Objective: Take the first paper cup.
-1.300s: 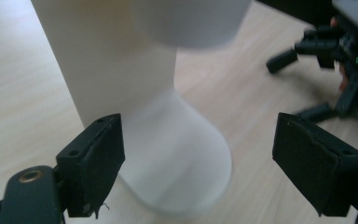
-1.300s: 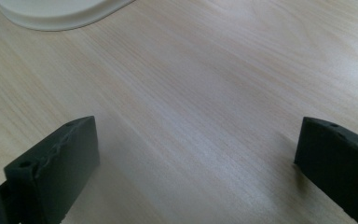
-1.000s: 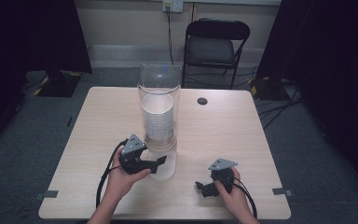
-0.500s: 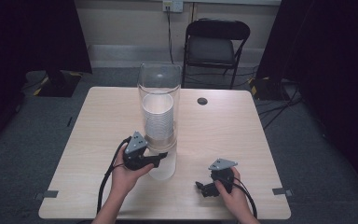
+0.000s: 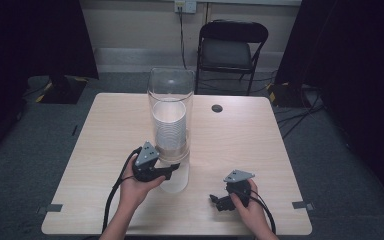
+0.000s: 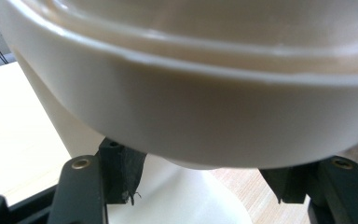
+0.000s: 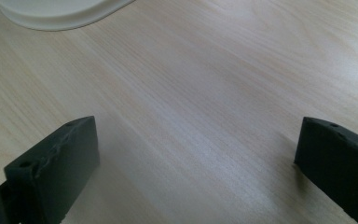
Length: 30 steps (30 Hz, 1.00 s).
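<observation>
Table (image 5: 105,135), left gripper (image 5: 172,169) hiding cup (image 5: 176,181)

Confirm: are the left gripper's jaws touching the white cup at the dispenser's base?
Touching. In the left gripper view both pads of the left gripper press the white cup's narrow lower body.

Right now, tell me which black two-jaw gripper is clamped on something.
The left gripper: its jaws are shut on the white cup under the clear tube; the right gripper rests open.

White cup (image 6: 191,112) fills frame, black fingers (image 6: 121,175) clamped on its lower sides.
</observation>
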Each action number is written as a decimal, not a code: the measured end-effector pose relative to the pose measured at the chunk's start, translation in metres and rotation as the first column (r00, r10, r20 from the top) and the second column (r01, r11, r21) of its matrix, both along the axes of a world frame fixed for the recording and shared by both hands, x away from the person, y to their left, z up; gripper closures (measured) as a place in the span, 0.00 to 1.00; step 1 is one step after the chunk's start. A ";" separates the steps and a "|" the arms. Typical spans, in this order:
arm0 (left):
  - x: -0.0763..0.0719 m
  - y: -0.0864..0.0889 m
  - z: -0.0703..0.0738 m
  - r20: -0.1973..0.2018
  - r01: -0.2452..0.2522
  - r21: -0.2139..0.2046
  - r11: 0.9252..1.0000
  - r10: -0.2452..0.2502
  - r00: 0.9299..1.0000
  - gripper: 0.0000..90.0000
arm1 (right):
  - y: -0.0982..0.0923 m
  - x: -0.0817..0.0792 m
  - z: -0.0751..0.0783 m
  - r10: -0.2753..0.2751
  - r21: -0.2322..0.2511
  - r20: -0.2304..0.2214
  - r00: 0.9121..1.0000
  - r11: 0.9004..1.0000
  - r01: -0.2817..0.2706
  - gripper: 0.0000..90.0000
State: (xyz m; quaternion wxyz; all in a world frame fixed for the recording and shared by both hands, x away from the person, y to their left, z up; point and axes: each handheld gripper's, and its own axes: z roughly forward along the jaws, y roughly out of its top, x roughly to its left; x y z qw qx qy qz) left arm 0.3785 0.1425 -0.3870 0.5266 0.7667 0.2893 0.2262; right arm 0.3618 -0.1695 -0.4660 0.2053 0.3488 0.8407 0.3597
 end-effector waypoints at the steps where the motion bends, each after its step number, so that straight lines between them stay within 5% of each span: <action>1: 0.000 0.000 0.001 -0.006 -0.009 0.005 1.000 0.009 1.000 0.41 | 0.000 0.000 0.000 0.000 0.000 0.000 1.000 1.000 0.000 0.00; 6: 0.002 -0.002 0.000 -0.004 -0.012 -0.006 1.000 0.012 1.000 0.38 | 0.000 0.000 0.000 0.000 0.000 0.000 1.000 1.000 0.000 0.00; 10: 0.003 -0.006 -0.003 0.010 -0.036 -0.038 0.999 0.036 0.999 0.23 | 0.000 0.000 0.000 0.000 0.000 0.000 1.000 1.000 0.000 0.00; 15: 0.004 -0.007 -0.004 0.013 -0.060 -0.056 0.997 0.061 0.998 0.25 | 0.000 0.000 0.000 0.000 0.000 0.000 1.000 1.000 0.000 0.00; 19: 0.004 -0.008 -0.005 0.024 -0.033 -0.056 0.998 0.034 0.999 0.39 | 0.000 0.000 0.000 0.000 0.001 0.000 1.000 1.000 0.000 0.00; 30: 0.001 -0.011 -0.015 0.113 -0.044 -0.030 0.999 0.047 0.993 0.41 | 0.000 0.000 0.000 0.000 0.000 0.000 1.000 1.000 0.000 0.00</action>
